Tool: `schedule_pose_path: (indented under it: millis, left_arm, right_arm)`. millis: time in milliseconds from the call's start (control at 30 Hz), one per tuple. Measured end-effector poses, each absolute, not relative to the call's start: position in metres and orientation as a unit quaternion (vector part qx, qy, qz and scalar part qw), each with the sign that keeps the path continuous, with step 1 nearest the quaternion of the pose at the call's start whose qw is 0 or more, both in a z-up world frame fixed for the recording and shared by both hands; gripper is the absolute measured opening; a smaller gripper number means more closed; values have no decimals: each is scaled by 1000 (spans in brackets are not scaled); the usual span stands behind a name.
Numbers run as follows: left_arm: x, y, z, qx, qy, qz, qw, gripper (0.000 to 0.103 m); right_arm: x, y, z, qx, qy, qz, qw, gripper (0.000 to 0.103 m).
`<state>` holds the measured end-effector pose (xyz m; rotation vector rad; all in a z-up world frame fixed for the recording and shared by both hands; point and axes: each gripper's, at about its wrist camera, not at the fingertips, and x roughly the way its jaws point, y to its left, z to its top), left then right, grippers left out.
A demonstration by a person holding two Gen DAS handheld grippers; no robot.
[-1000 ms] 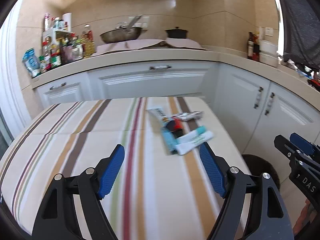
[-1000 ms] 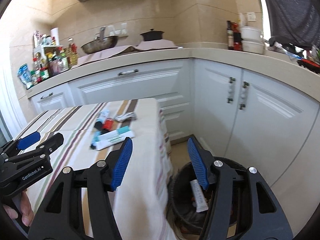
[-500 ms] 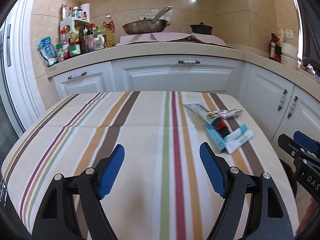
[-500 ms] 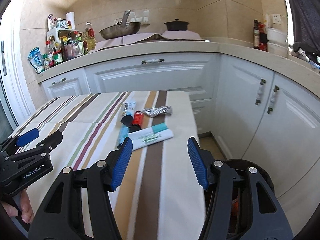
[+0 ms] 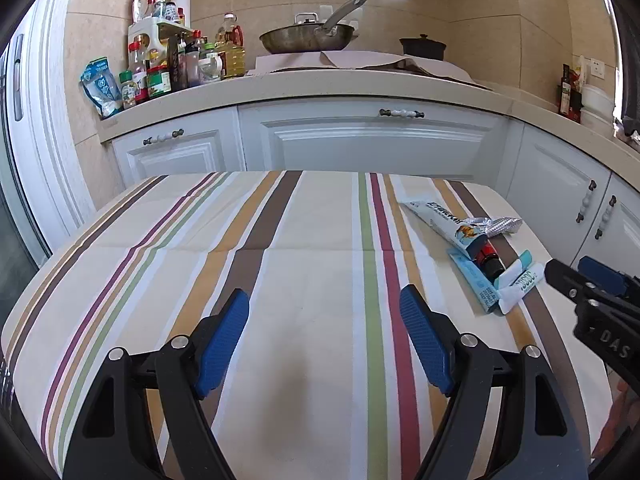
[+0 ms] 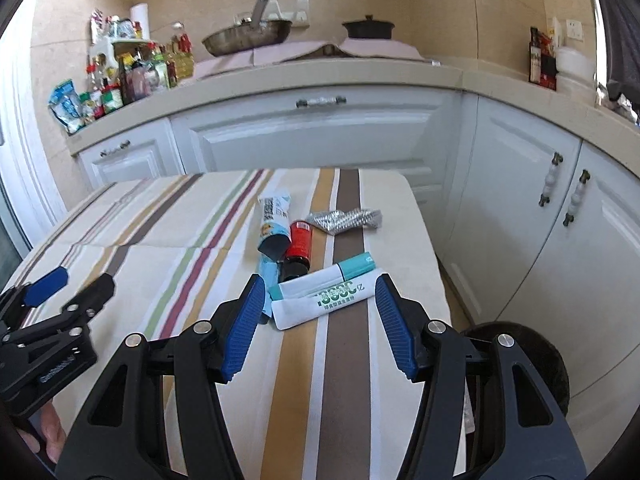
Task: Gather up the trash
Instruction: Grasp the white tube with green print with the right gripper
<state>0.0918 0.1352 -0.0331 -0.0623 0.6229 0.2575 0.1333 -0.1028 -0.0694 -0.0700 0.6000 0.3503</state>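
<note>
Swung my right tongs back over the worktop; they're now wide open, empty, just short of the white tube in the trash pile. Left tongs wide open, empty too.

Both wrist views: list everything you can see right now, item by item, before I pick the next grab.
White tube: one, teal cap, nearest right gripper.
Printed tube: one, blue-white, farther back.
Red bottle: one, dark cap, lying beside it.
Foil wrapper: one, silver, far edge.
Blue sachet: one, under the pile.
Striped table: one.
Bin: one, dark, floor right.
Wok: one, counter.
Left gripper: open, empty.
Right gripper: open, empty.
</note>
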Motion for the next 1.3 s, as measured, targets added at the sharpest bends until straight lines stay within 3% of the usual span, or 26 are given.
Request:
schedule_pose_path:
  millis: [667, 833, 1300]
  left_arm:
    - [103, 167, -44, -46, 331, 135, 933, 75]
    - [104, 167, -44, -50, 335, 128, 932, 75]
    - [100, 160, -45, -50, 335, 121, 933, 76]
  right_arm:
    - [178, -70, -94, -62, 369, 137, 917, 56]
    - [188, -66, -99, -71, 387, 123, 911, 61]
    - [177, -99, -106, -81, 407, 102, 904, 63]
